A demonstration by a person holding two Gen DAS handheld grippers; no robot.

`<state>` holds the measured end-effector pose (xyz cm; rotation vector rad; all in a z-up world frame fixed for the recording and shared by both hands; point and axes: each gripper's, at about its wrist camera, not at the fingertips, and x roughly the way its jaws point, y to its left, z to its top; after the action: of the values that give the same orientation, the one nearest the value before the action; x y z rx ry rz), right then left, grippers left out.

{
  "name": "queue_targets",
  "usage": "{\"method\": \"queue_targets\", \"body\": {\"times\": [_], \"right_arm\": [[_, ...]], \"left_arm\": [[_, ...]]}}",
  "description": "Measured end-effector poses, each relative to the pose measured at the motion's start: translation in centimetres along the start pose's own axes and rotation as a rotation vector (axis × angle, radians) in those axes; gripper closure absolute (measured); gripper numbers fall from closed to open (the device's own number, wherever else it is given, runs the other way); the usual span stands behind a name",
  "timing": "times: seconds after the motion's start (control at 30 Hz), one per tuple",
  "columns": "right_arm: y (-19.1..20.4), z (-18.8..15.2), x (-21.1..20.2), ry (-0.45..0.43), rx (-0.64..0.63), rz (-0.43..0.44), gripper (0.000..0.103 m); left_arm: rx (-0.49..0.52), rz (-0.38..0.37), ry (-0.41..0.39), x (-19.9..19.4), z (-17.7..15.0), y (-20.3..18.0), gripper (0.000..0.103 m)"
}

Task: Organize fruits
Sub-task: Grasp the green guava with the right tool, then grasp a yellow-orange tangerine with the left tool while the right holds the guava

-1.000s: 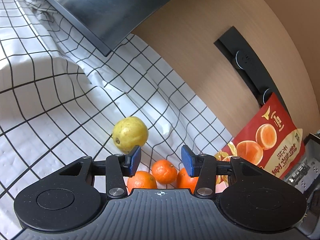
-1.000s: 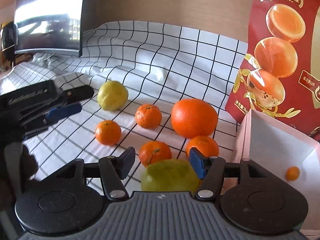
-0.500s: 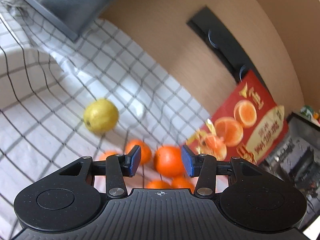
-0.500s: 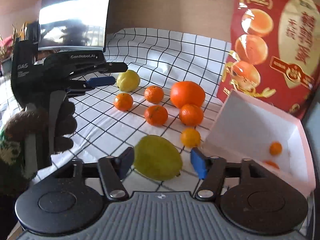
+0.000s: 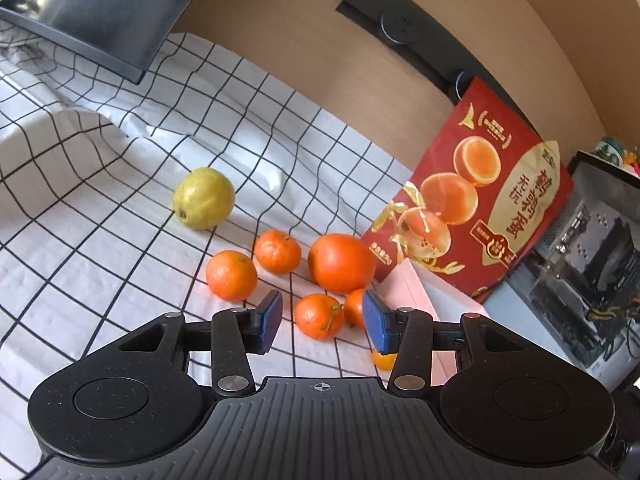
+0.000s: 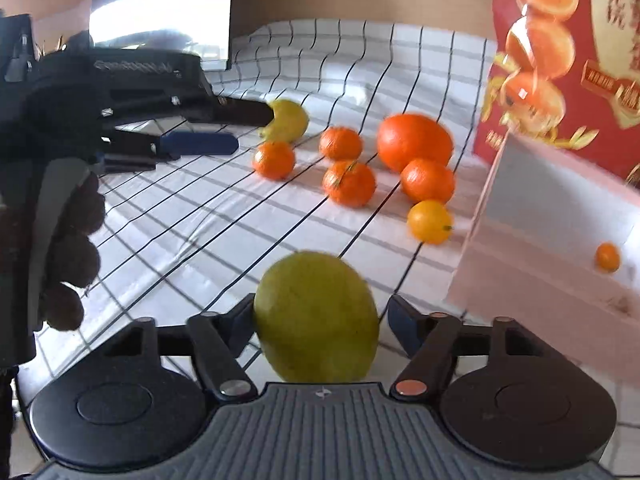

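While the red bag (image 5: pixel 480 208) faces both cameras, writing: gold Chinese characters run down a cream panel beside pictures of cut oranges; a gold crest and small print at the top and a round gold seal lower down are too small to read.
Tool lettering: white print on the side of the left tool, in the right wrist view, is blurred and unreadable.
Right tool (image 6: pixel 322 322): its jaws have just been closing around the green fruit (image 6: pixel 316 316); one pad is at the fruit's side, a sliver of gap shows at the other, so not clamped.
Left tool (image 5: pixel 323 320): released, nothing between its blue pads, above the cloth near the mandarins.
Hand: dark glove (image 6: pixel 68 240) grips the left tool's handle.
Table: covered by a white checkered cloth (image 5: pixel 100 240).
Fruit on cloth: yellow fruit (image 5: pixel 204 198) apart at the far side; big orange (image 5: pixel 342 262) just beside the bag; four mandarins (image 5: pixel 231 275) clustered by it; small yellow-orange fruit (image 6: pixel 429 222) near the box.
Pink box (image 6: pixel 520 200): in front of the bag, a tiny orange fruit (image 6: pixel 607 257) inside.
Back: dark monitor (image 5: pixel 100 8), wooden wall.
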<state>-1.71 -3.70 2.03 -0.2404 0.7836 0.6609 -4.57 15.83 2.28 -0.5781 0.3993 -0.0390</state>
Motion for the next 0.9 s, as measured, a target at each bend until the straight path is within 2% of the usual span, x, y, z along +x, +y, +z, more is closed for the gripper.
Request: {"method": "queue_targets", "body": {"times": [0.07,0.3,0.43,0.67,0.8,0.9], "right_arm": [[0.0,-0.2,0.0,0.004,0.015,0.019,0.043],[1.1,-1.8,-2.1,-0.014,-0.083,-0.007,0.044],[-0.2,-2.8,-3.5,-0.011,-0.118,-0.092,0.044],[-6.3,-4.0,-5.0,-0.004,-0.006,-0.269,0.044],[-9.4,-4.9,-5.9,-0.014,0.082,-0.284,0.044],[-10.4,-5.2,-6.3,-0.038,0.138,-0.266,0.033]], "left_arm": [[0.01,-0.001,0.018,0.1,-0.1,0.0,0.054],[0.051,-0.008,0.052,0.5,-0.8,-0.8,0.054],[0.071,-0.017,0.072,1.0,-1.4,-1.5,0.054],[0.138,-0.023,0.118,2.5,-2.2,-3.5,0.054],[0.192,-0.026,0.143,3.9,-1.9,-5.5,0.054],[0.215,-0.064,0.183,5.3,-1.4,-6.9,0.054]]}}
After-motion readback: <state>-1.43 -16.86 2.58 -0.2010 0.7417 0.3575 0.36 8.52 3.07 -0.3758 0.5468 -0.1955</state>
